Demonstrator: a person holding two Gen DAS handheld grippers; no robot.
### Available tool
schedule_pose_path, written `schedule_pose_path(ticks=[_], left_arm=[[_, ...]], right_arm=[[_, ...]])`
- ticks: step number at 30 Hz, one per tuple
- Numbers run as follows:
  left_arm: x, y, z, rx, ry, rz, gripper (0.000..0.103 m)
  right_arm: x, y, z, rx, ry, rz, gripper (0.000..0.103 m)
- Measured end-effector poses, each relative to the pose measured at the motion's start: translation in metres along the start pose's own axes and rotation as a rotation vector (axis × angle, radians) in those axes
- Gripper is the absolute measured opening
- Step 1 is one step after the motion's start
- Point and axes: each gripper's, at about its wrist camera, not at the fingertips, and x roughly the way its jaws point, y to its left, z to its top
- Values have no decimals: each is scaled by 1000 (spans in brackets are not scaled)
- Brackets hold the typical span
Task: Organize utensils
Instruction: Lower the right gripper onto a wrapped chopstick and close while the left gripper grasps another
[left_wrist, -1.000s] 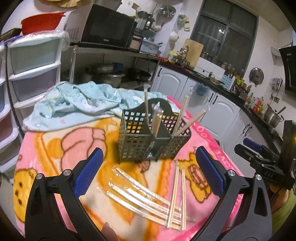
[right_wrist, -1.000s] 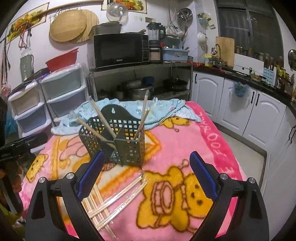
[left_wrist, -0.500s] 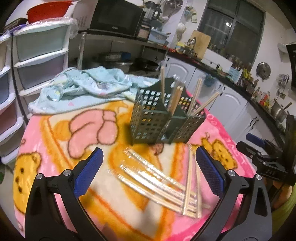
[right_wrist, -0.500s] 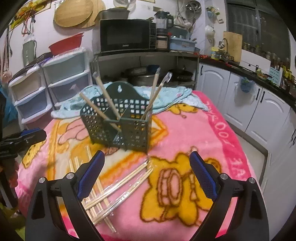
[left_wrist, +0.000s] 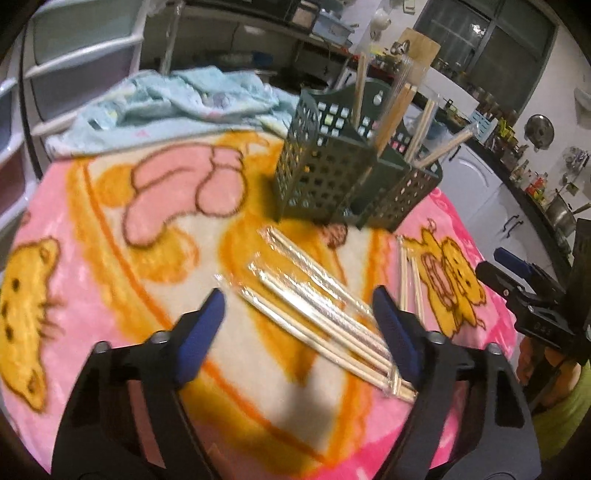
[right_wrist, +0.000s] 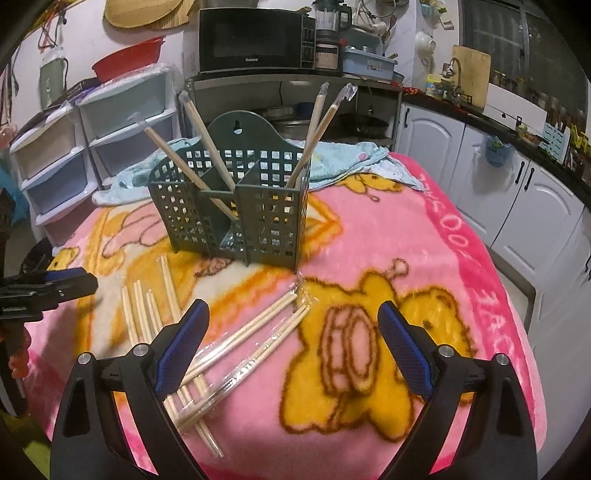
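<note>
1. My left gripper (left_wrist: 295, 325) has its fingers (left_wrist: 199, 332) spread wide and holds nothing; it hangs over the wrapped chopsticks (left_wrist: 317, 299), which lie on the blanket (left_wrist: 110, 221) in front of the caddy (left_wrist: 332, 177).
2. My right gripper (right_wrist: 291, 343) is also wide apart and empty, in front of the caddy (right_wrist: 236, 206) and above the blanket (right_wrist: 406, 240).
3. The caddy is a dark green perforated holder with compartments, standing upright on the blanket-covered table.
4. Several chopsticks lean out of it: in the right view, two (right_wrist: 199, 155) slant out of the left side and a pair (right_wrist: 317, 125) rises from the right compartment.
5. In the right view, wrapped chopsticks (right_wrist: 258, 332) lie diagonally in front of the caddy, their far tips close to its front right corner.
6. Bare chopsticks (right_wrist: 147, 317) lie to the front left of the caddy in that view, crossing under the wrapped ones near my left finger.
7. In the left view the bare chopsticks (left_wrist: 408, 273) lie in front of the caddy's right end.
8. A light blue cloth (right_wrist: 351, 158) is bunched behind the caddy.
9. The left view is blurred, so I cannot count the wrapped pairs.
</note>
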Motion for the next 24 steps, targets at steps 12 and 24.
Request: schedule_pose_path(ticks=[12,24], left_arm=[[30,34,-1,-161,75,-11,47],[46,52,3,-207,82,1,27]], right_arm=[[17,-5,-6,3,39,-12,77],[53,-20,-4,79,137,15,64]])
